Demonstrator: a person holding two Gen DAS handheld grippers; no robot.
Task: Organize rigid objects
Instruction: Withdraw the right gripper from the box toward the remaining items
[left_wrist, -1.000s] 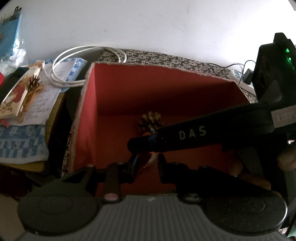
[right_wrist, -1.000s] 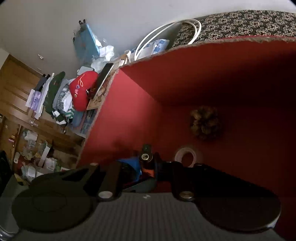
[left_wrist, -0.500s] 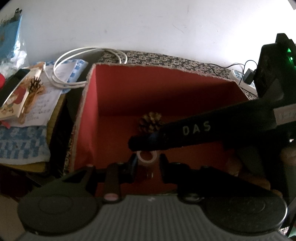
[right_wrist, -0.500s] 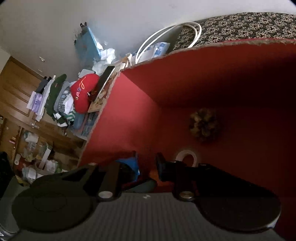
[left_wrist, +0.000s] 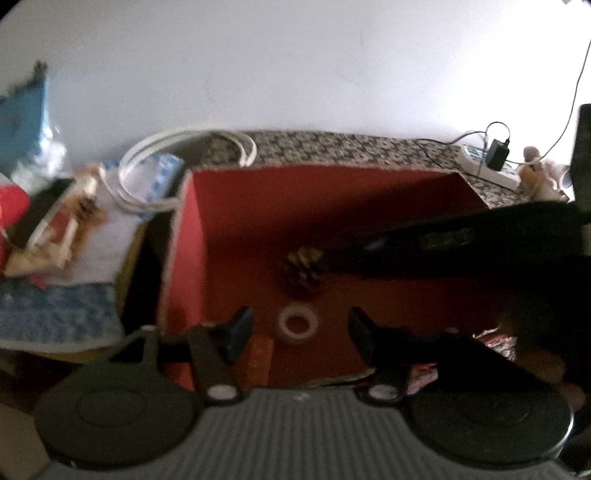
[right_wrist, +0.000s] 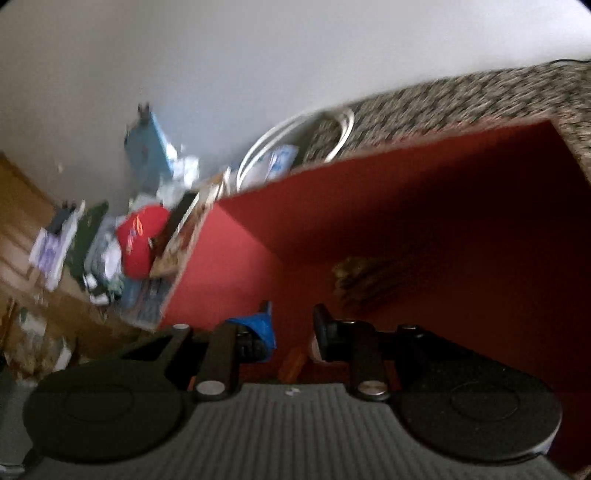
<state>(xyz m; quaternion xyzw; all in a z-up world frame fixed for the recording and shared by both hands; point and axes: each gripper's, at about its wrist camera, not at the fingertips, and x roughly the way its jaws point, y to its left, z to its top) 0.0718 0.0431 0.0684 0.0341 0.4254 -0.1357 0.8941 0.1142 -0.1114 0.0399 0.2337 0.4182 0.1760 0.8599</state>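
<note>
**Both claws opening over the red box**

Your left claw (left_wrist: 299, 328) hung over the near edge of the red box (left_wrist: 188, 258), its jaws apart and opening, with nothing pressed between them. Seen through that gap, a white roll of tape (left_wrist: 298, 324) lay flat on the box floor, clear of both fingers. Just beside the left finger an orange block (left_wrist: 260, 358) rested against the near part of the floor; what it was the blur would not let you tell. A little farther in sat the pine cone (left_wrist: 301, 271), just beyond the tape and apart from it.

Your right claw (right_wrist: 291, 325) pointed into the same box from the other side, its jaws narrowly parted and opening, empty between the tips. A blue piece (right_wrist: 258, 326) showed at its left finger. Below the gap you could see the orange block (right_wrist: 291, 363) again, and past the fingers the pine cone (right_wrist: 354, 278), smeared by motion. In the left view, the right claw's dark body (left_wrist: 461, 240) crossed above the box, its tip close over the pine cone.

Beyond the box lay a patterned cloth (left_wrist: 332, 149), a white coiled cable (left_wrist: 184, 147) at its left end, and a power strip (left_wrist: 491, 171) at the right against the wall. Left of the box were papers, a blue-checked cloth (left_wrist: 48, 310) and a red cap (right_wrist: 138, 240).
</note>
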